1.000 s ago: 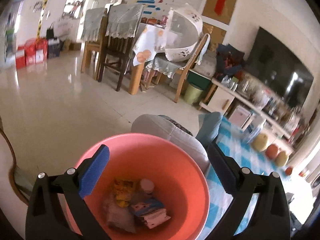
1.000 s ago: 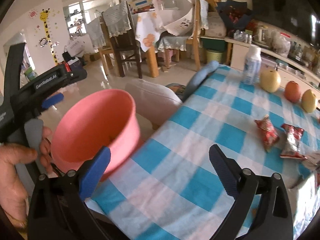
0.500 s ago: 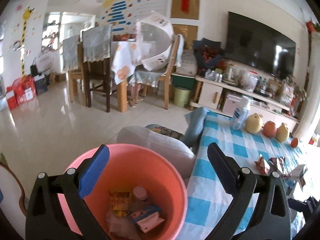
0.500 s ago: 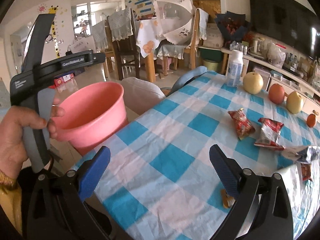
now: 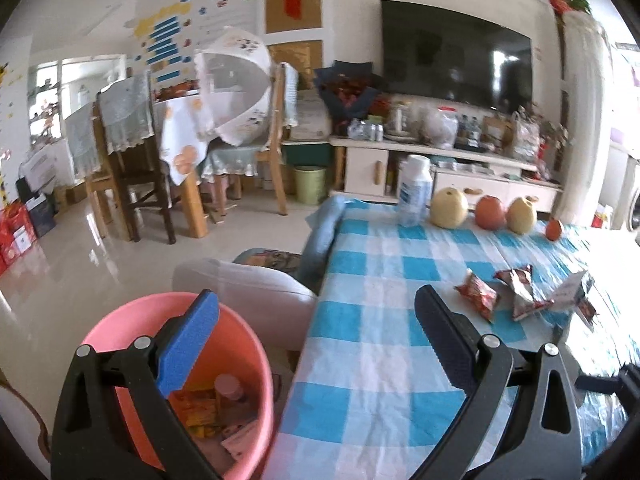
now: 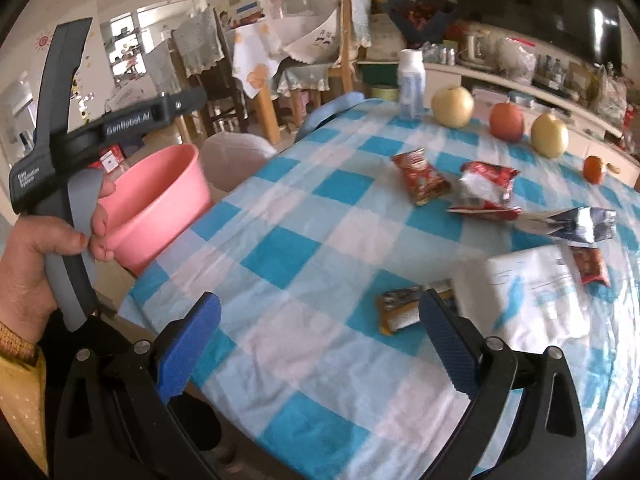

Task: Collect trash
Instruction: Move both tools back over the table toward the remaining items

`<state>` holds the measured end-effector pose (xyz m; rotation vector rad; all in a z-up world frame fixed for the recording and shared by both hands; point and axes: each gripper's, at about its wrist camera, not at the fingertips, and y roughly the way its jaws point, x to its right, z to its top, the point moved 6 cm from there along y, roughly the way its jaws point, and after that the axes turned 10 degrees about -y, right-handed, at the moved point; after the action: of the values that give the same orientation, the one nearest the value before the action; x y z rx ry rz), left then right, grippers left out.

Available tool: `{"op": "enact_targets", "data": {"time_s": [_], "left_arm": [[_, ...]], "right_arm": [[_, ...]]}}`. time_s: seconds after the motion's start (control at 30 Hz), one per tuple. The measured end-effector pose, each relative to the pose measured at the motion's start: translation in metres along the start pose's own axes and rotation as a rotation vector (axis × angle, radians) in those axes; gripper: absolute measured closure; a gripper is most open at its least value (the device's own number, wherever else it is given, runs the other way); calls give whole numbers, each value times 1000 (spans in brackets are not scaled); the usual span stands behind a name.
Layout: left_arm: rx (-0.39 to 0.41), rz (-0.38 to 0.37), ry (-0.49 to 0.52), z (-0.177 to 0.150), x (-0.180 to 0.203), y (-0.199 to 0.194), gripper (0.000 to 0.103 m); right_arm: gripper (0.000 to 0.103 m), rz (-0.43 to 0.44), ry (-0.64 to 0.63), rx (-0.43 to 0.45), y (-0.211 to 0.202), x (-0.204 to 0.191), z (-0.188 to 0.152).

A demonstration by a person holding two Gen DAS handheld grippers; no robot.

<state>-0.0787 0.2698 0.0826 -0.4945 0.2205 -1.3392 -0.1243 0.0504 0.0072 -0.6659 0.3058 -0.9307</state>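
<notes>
A pink bucket [image 5: 120, 328] stands beside the table's left edge, holding several wrappers and a small bottle. My left gripper [image 5: 316, 340] is open and empty, its left finger over the bucket and its right over the checked tablecloth [image 5: 372, 280]. My right gripper [image 6: 320, 340] is open above the cloth, nothing between its fingers. Just ahead of its right finger lies a gold-and-dark wrapper [image 6: 400, 312]. Farther on lie a red wrapper [image 6: 422, 176], a red-and-white wrapper [image 6: 486, 188], a silver packet [image 6: 580, 224] and a small red wrapper [image 6: 590, 266] on a white bag [image 6: 532, 292].
A white bottle [image 6: 410, 80], two pears [image 6: 452, 106] and an apple [image 6: 506, 122] line the table's far edge, with a small orange [image 6: 594, 168] near them. A white padded seat [image 5: 248, 288] sits between bucket and table. A hand [image 6: 36, 256] holds the left gripper's handle.
The left view has swung right, from straight over the bucket to the table. The right gripper has moved farther over the cloth, bringing more wrappers into view. Both stay open.
</notes>
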Motion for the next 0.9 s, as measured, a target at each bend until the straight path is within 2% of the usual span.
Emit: {"op": "enact_targets", "data": {"time_s": [0.17, 0.33, 0.67, 0.9], "left_arm": [[-3, -14, 51, -9, 20, 1, 4], [-4, -14, 133, -18, 46, 1, 4], [-44, -75, 216, -38, 91, 2, 4], [-76, -147, 294, -54, 129, -4, 4]], "right_arm": [[5, -40, 62, -5, -7, 25, -7], [5, -92, 67, 10, -15, 46, -10], [5, -157, 212, 62, -43, 116, -18], [5, -187, 281, 77, -61, 166, -28]]}}
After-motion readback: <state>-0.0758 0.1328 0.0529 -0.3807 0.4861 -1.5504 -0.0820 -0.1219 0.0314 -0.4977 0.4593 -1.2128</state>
